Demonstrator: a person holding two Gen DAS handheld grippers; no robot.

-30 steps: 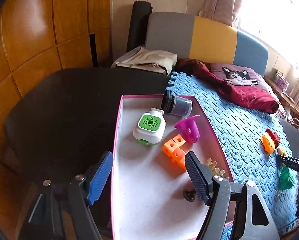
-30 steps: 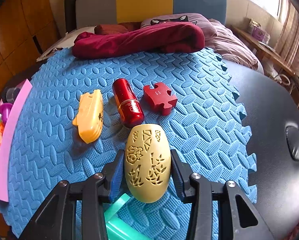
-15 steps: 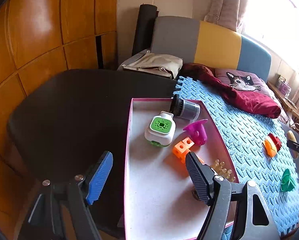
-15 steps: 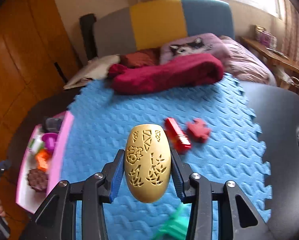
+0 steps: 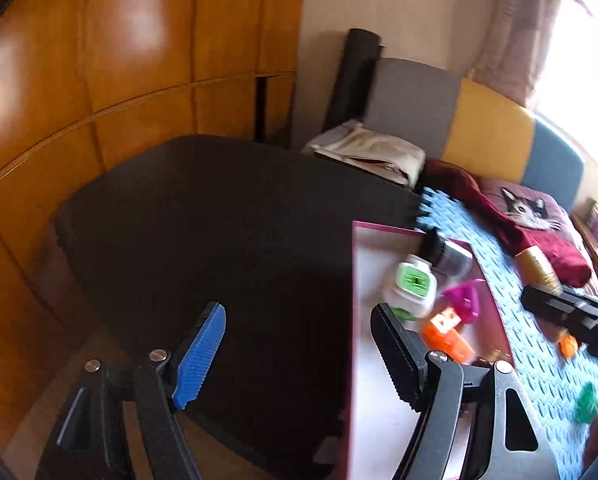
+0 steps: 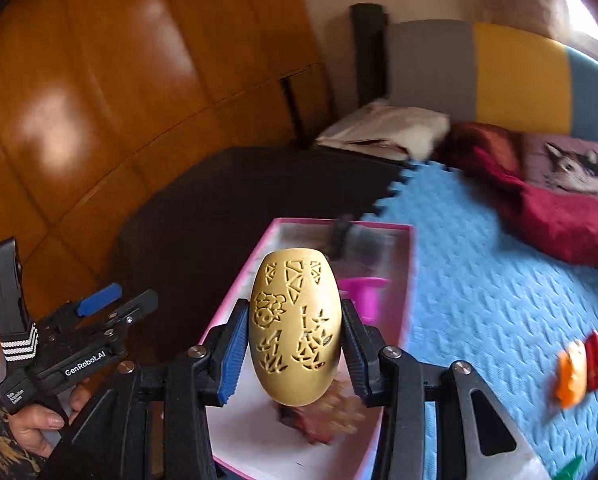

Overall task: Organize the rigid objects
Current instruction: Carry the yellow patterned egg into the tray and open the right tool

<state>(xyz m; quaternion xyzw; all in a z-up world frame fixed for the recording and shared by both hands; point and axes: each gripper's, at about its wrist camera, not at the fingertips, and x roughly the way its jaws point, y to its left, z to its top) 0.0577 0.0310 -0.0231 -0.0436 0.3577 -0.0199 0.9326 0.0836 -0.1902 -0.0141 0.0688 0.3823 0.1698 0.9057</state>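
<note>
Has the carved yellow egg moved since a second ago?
Yes. Gripped in the right claw, the egg left the blue mat for the pink tray.

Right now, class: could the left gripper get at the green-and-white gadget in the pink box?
Probably yes. The left gripper has its jaws open and empty, and the green-and-white gadget lies uncovered just ahead in the pink box, nothing between.

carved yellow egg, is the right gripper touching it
Touching. The right wrist view shows both pads of the right gripper pressed against the sides of the carved yellow egg, no gap.
</note>
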